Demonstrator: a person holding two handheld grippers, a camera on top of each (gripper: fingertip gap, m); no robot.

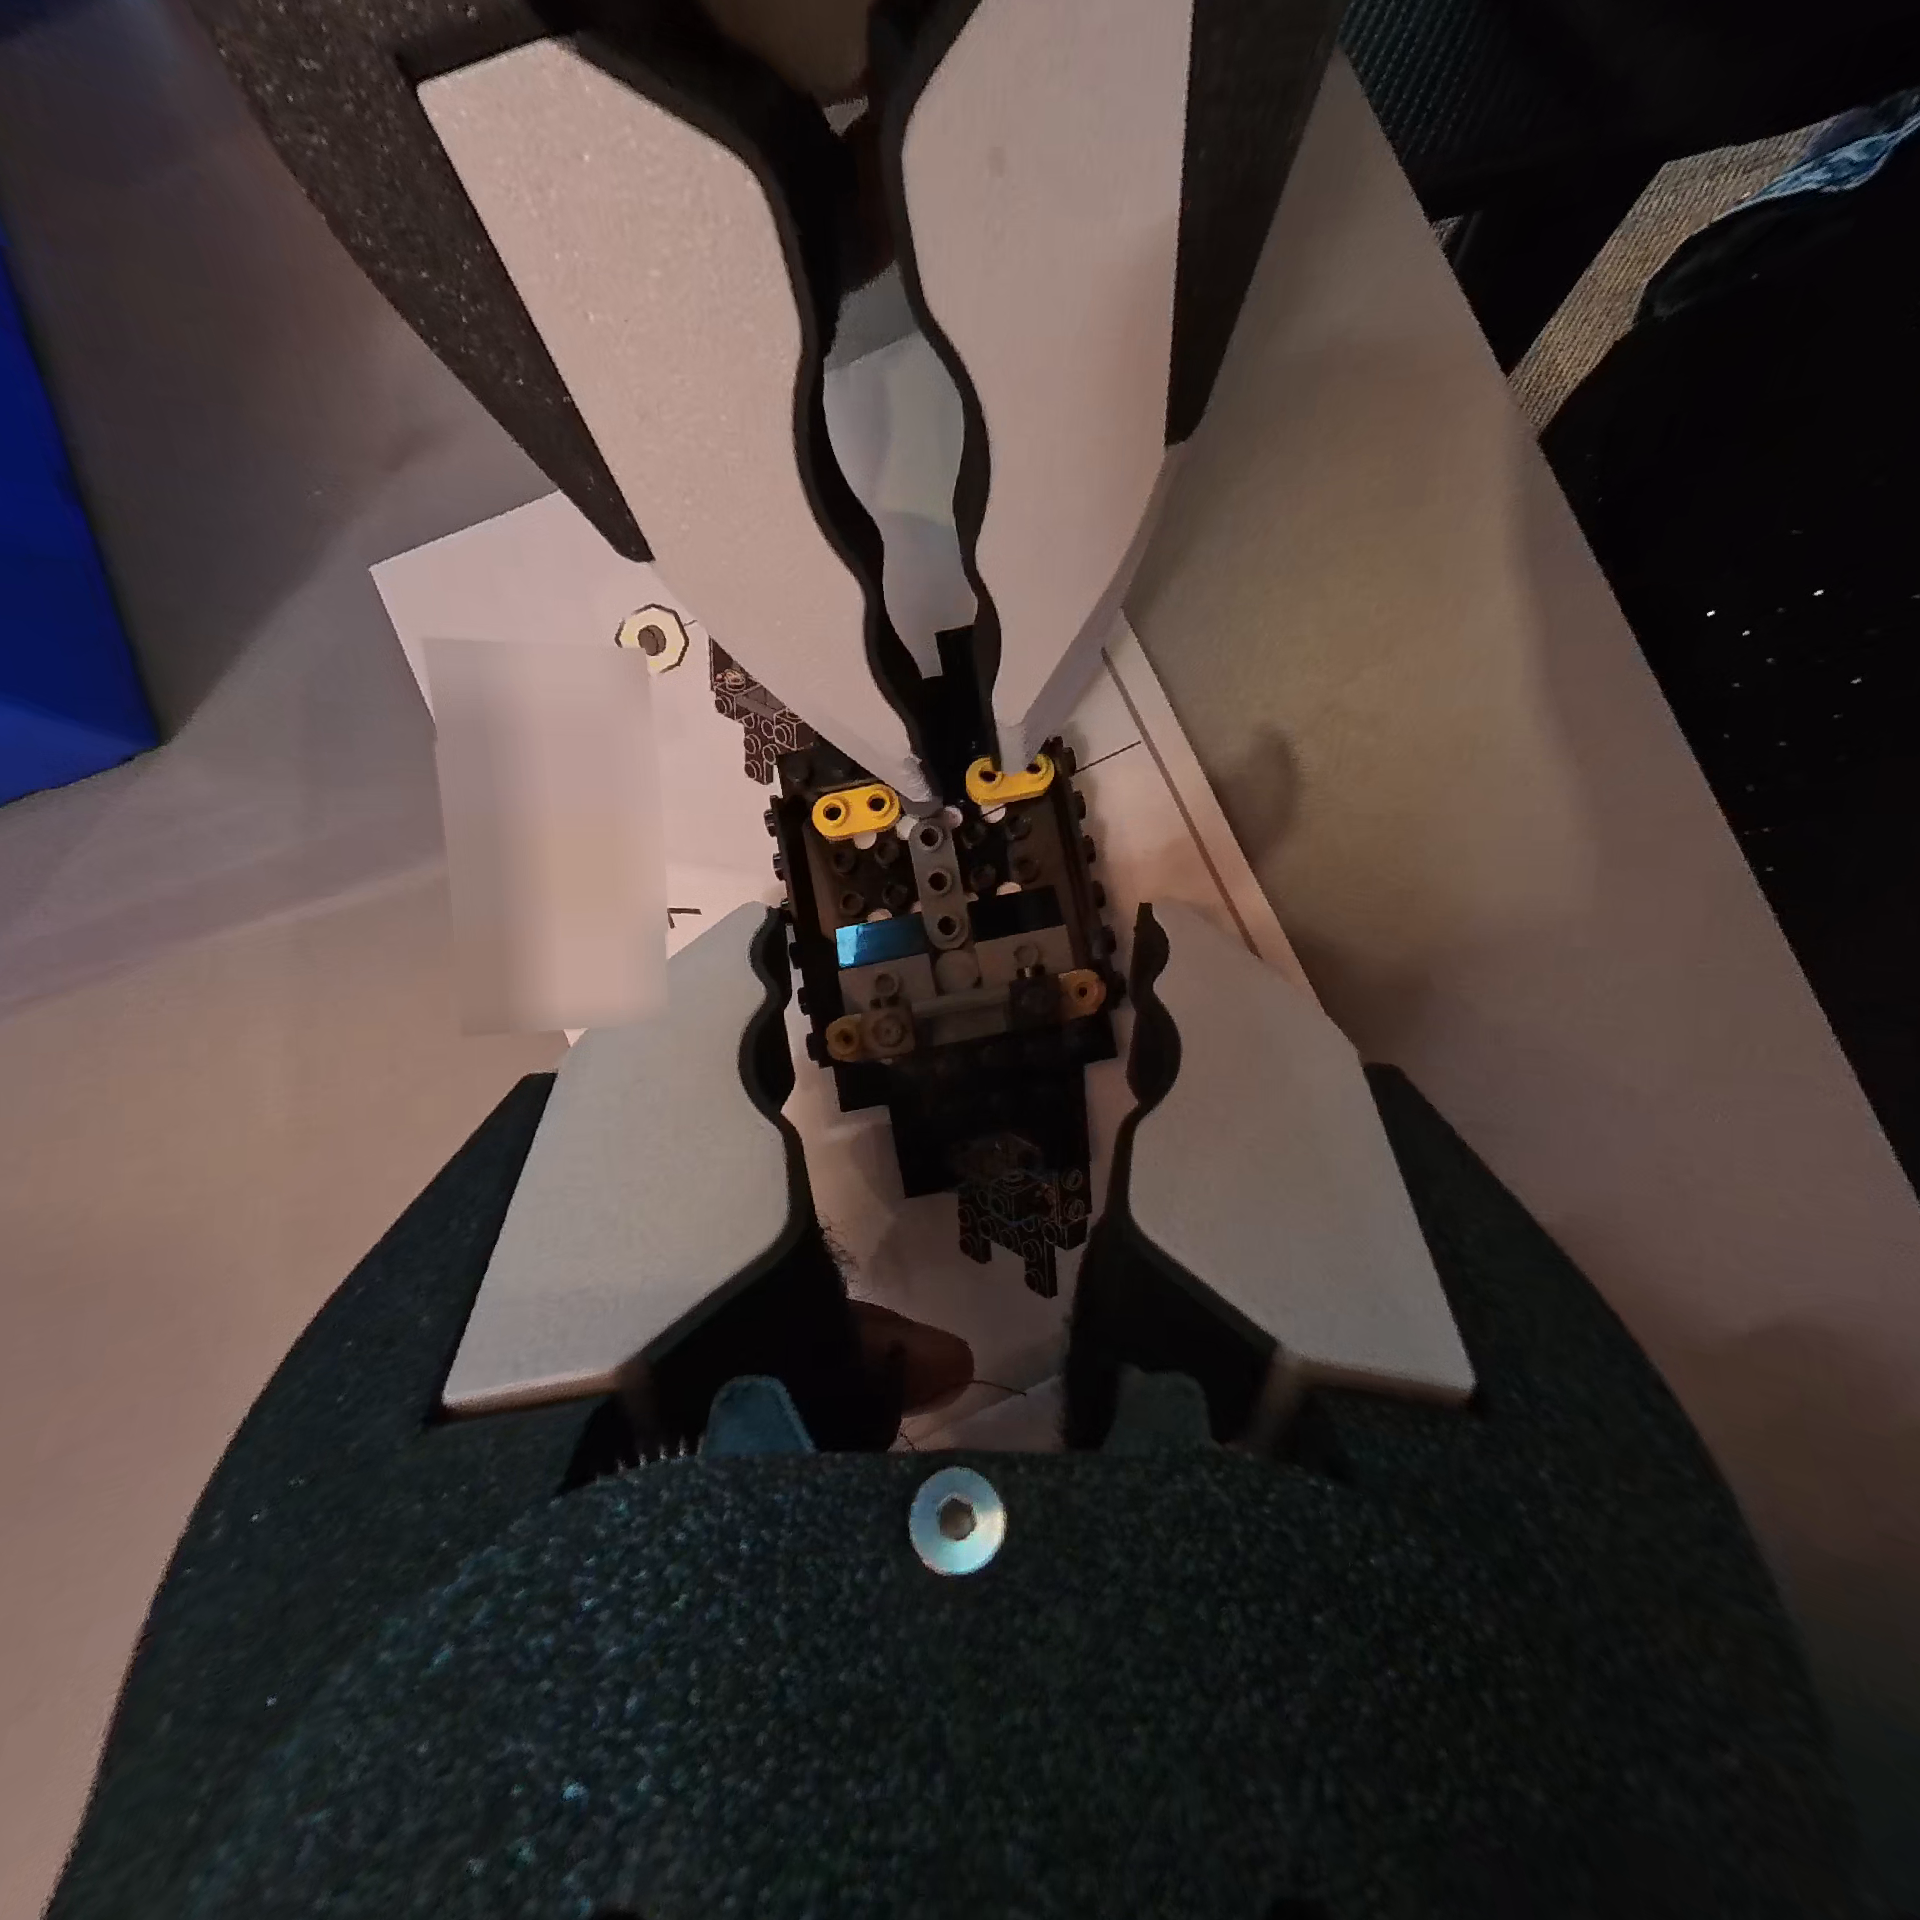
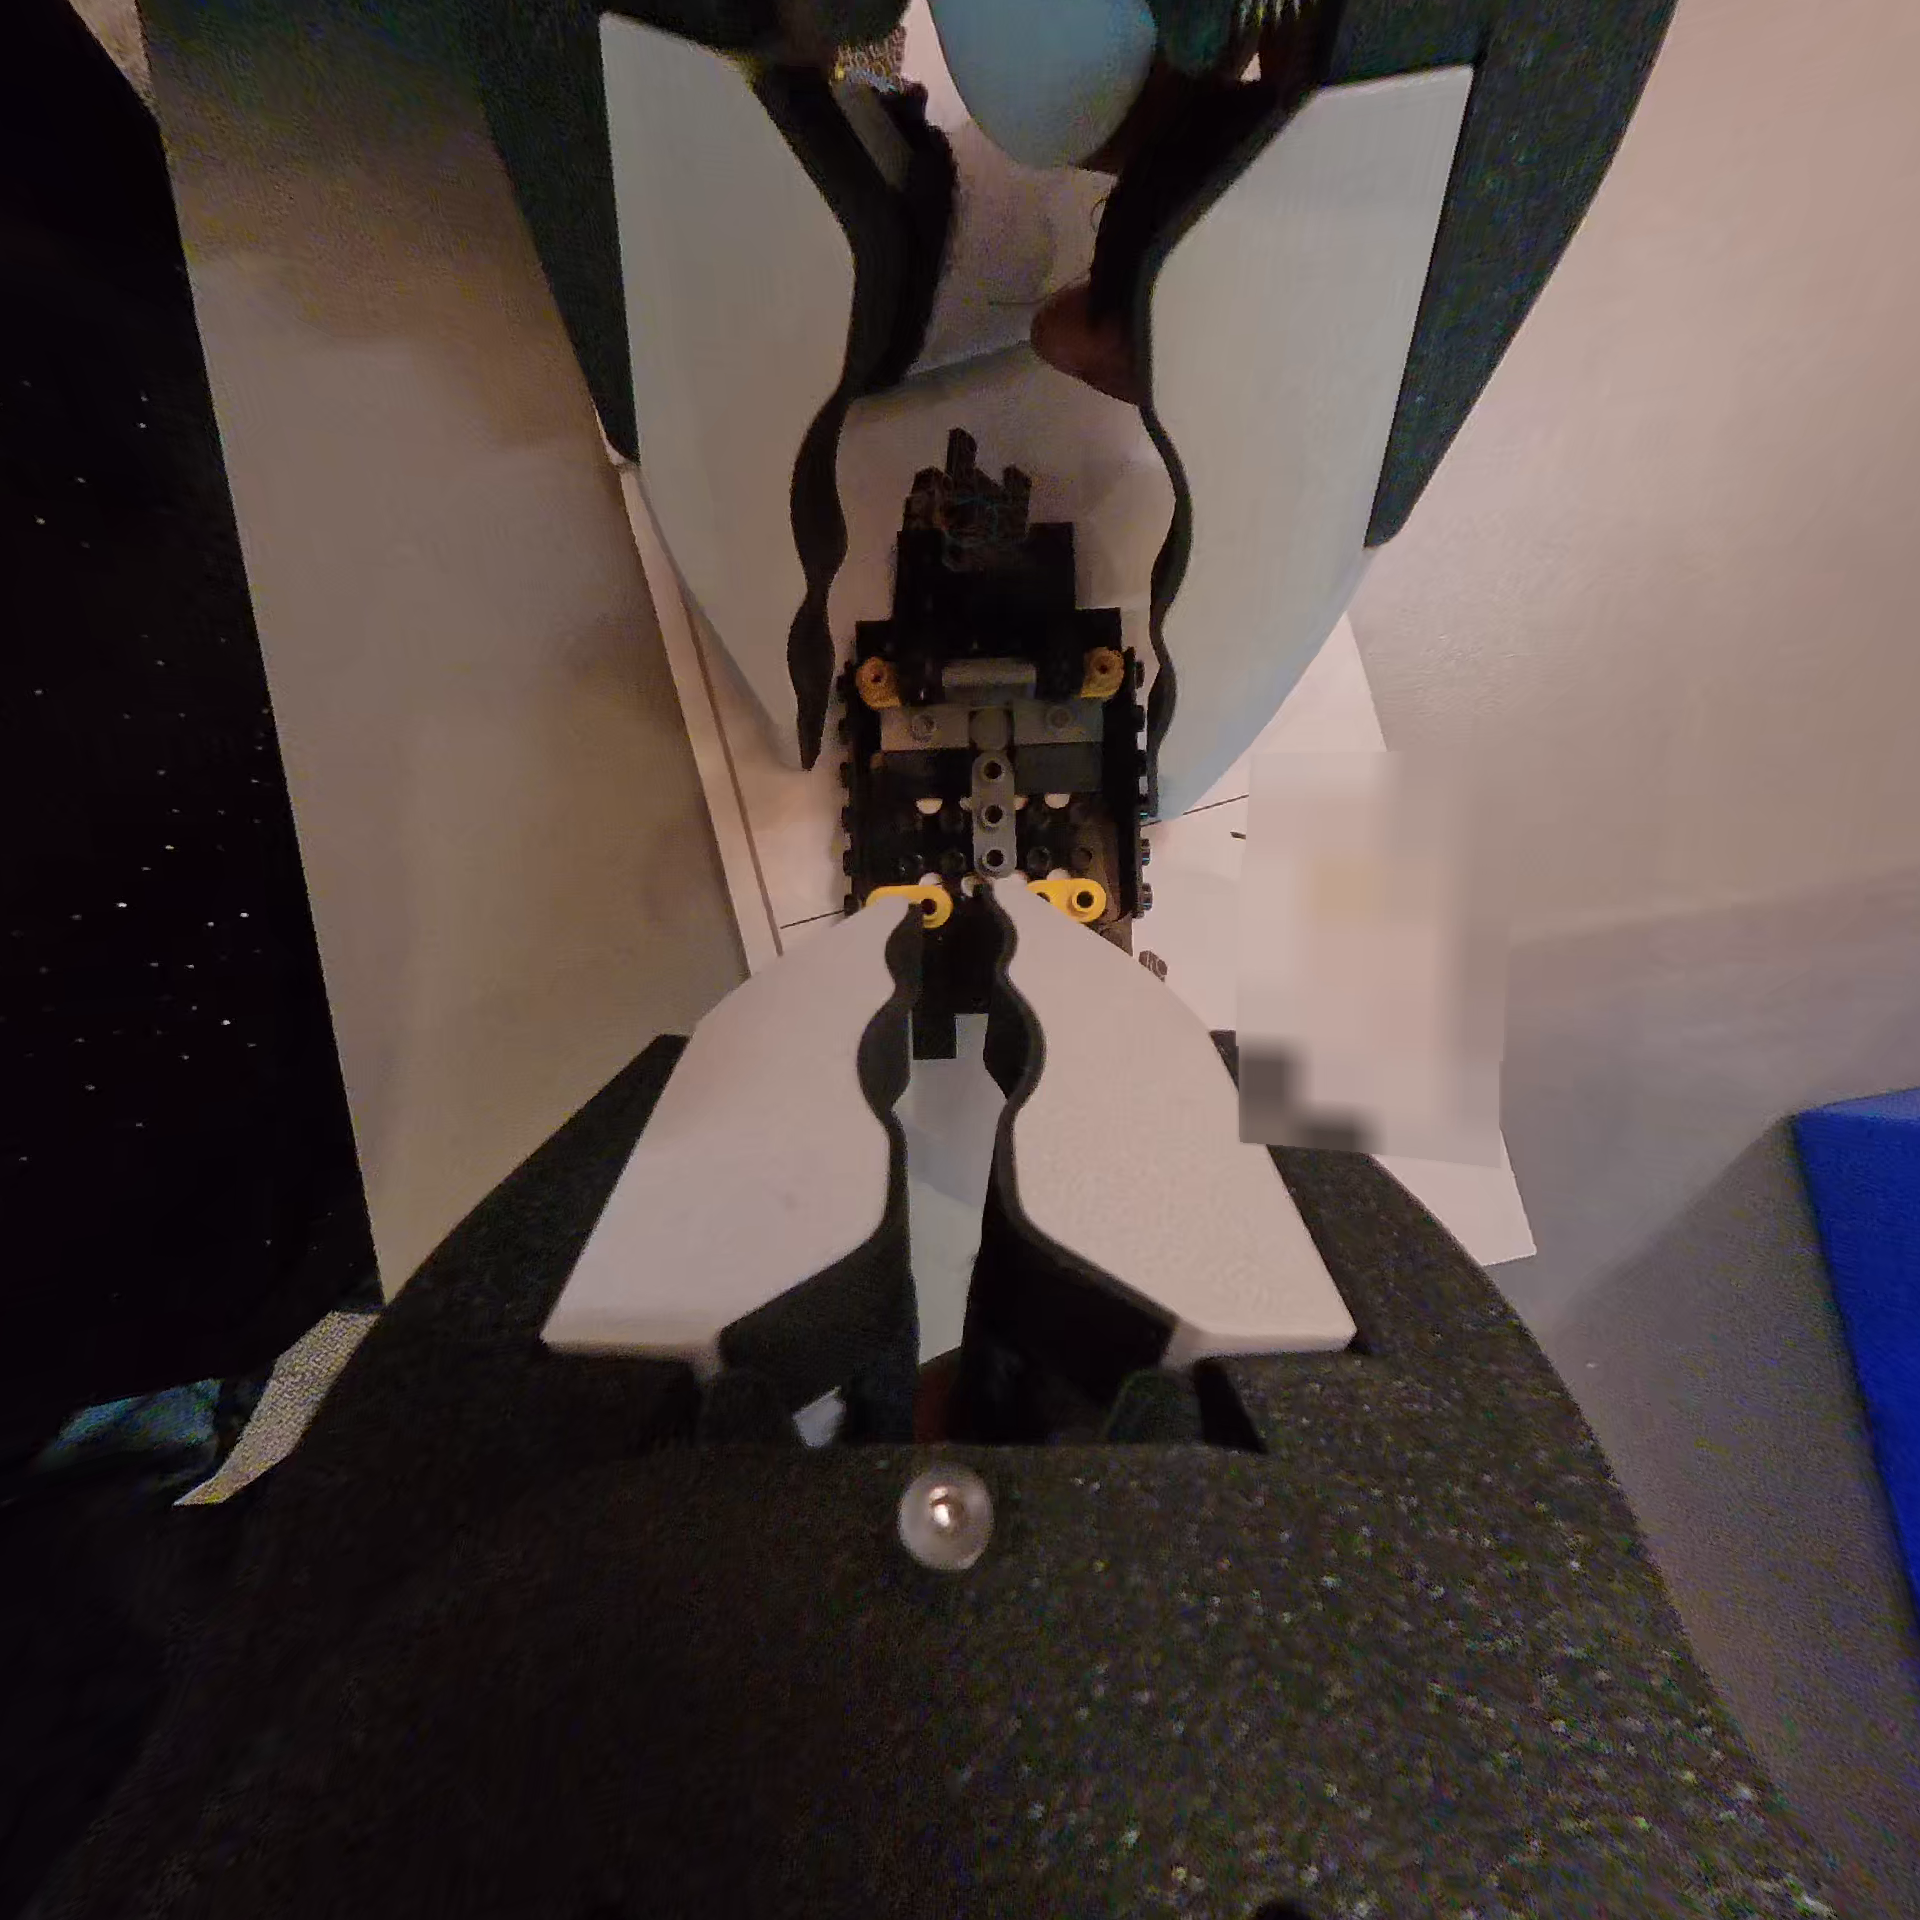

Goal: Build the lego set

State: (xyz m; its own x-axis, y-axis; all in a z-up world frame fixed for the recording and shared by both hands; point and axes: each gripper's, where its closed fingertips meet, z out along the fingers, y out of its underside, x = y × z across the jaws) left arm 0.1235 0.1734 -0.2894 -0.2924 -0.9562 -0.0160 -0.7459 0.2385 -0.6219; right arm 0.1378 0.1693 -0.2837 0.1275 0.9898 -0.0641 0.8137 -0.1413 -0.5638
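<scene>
Left wrist view: a blue block lies at the far left on the white table, beside a white instruction sheet. The left gripper stands wide open, its white fingers flanking, without clear contact, the partly built black Lego model, which rests on the sheet. A grey beam runs down the model's centre between two yellow plates. The right gripper reaches in opposite, its tips nearly closed at the model's far edge. Right wrist view: the right gripper shows narrowly parted tips pressed between the yellow plates on the model; whether they pinch a piece cannot be told.
</scene>
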